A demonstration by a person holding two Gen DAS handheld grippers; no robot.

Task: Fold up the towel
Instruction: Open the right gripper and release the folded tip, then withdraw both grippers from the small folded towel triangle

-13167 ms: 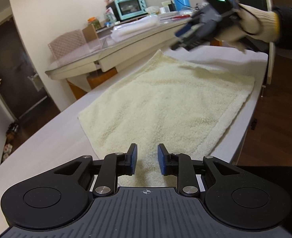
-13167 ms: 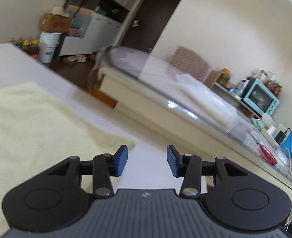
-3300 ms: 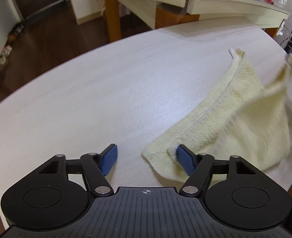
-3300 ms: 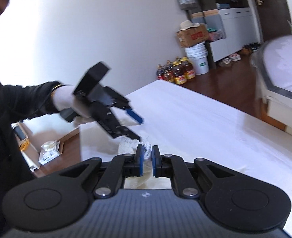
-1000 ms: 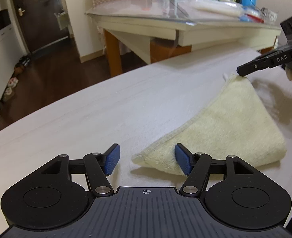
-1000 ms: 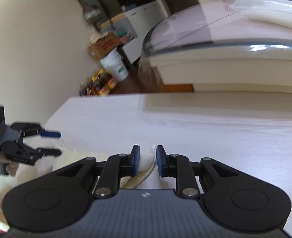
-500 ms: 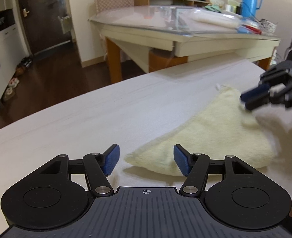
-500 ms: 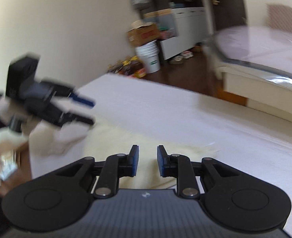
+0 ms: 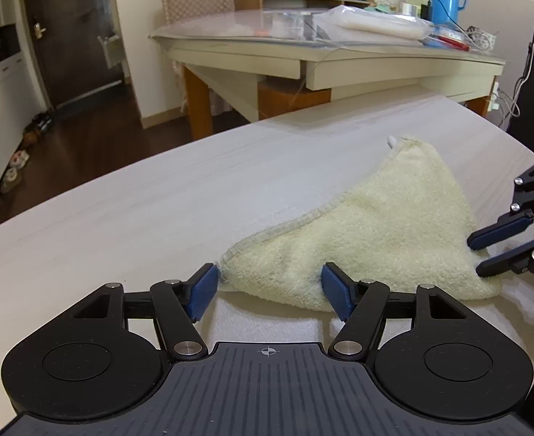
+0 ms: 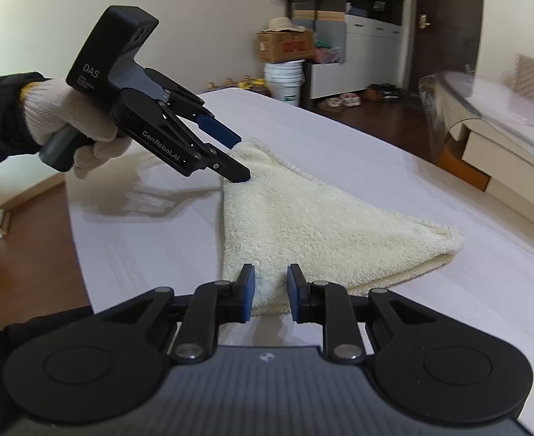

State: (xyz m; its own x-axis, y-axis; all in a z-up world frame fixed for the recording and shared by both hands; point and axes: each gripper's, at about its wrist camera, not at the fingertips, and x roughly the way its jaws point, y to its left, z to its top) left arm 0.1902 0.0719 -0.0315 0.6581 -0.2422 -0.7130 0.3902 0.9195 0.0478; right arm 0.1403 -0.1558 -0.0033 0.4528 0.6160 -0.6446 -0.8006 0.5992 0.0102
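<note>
While the towel (image 10: 303, 218) lies folded into a triangle on the white table (image 9: 140, 196), I hold both grippers at its corners. My left gripper (image 10: 236, 158), in my gloved left hand (image 10: 67, 120), has its jaws opening around the towel's near-left corner, pads not pressing it. My right gripper (image 10: 270, 287) hovers at another towel corner, jaws narrowly apart with nothing clamped. Beyond the towel stands a second table (image 9: 339, 58).
</note>
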